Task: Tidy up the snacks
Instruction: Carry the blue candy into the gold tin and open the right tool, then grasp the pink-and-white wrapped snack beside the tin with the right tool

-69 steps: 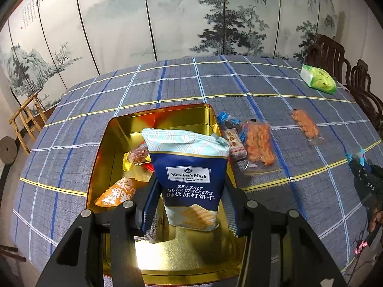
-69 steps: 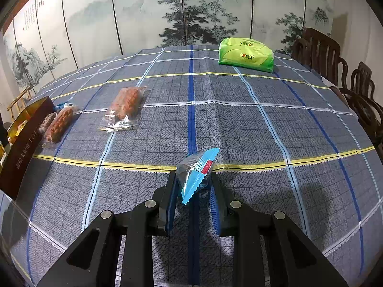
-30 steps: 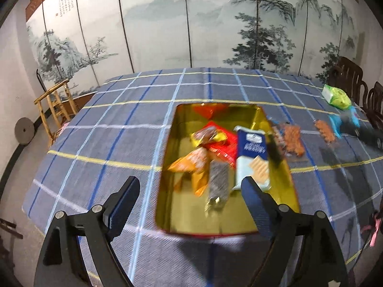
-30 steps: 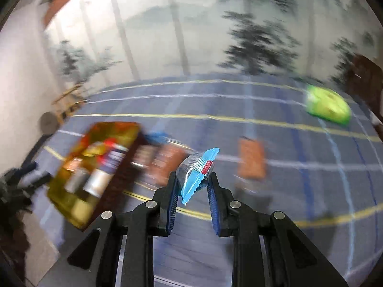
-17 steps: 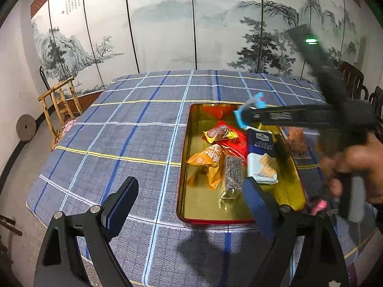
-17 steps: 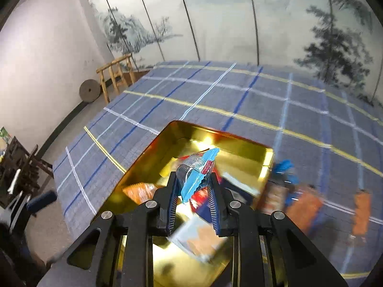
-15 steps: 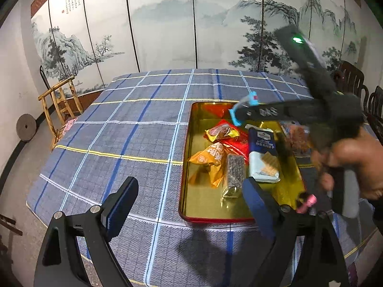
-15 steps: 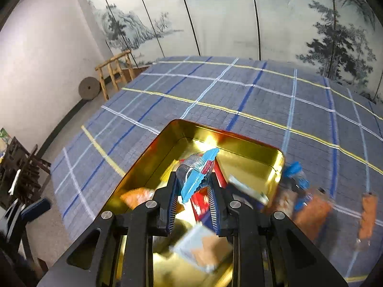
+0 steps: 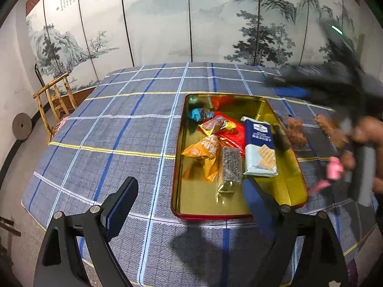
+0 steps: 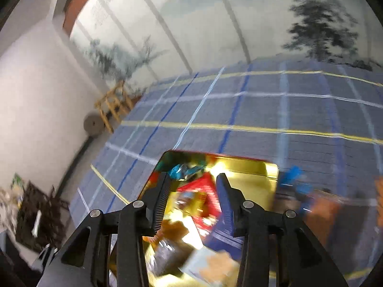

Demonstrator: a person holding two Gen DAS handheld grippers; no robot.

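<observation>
Plaid cloth (image 9: 115, 129) in grey-blue, crossed by white, blue and yellow lines, covers the table; a painted folding screen (image 9: 191, 19) stands behind it. Near the middle of the cloth sits the gold tin (image 9: 295, 179) with a red outer rim, open on top. Inside it, along its right wall, lies a blue cracker pack (image 9: 259, 148), face up. Left of that lie a dark bar (image 9: 231, 165) in clear wrap, an orange packet (image 9: 203, 149), a red pouch (image 9: 231, 136) partly under a yellow-edged packet (image 9: 216, 124), and, in the far left corner, a small blue-wrapped candy (image 9: 199, 114).

On the cloth just outside the tin's right wall are clear packs of orange snacks (image 9: 295, 132), blurred.

Both claws are empty. The left gripper (image 9: 189, 196) hangs over the tin's near edge, its jaws spread wide with nothing between them. The right gripper (image 10: 192, 191) points down into the tin, and its jaws are opening; the candy (image 10: 185, 170) lies in the tin past the fingertips, free of the pads. From the left wrist view that gripper is only a dark blur at the right edge, with the hand (image 9: 369, 134) holding it.
</observation>
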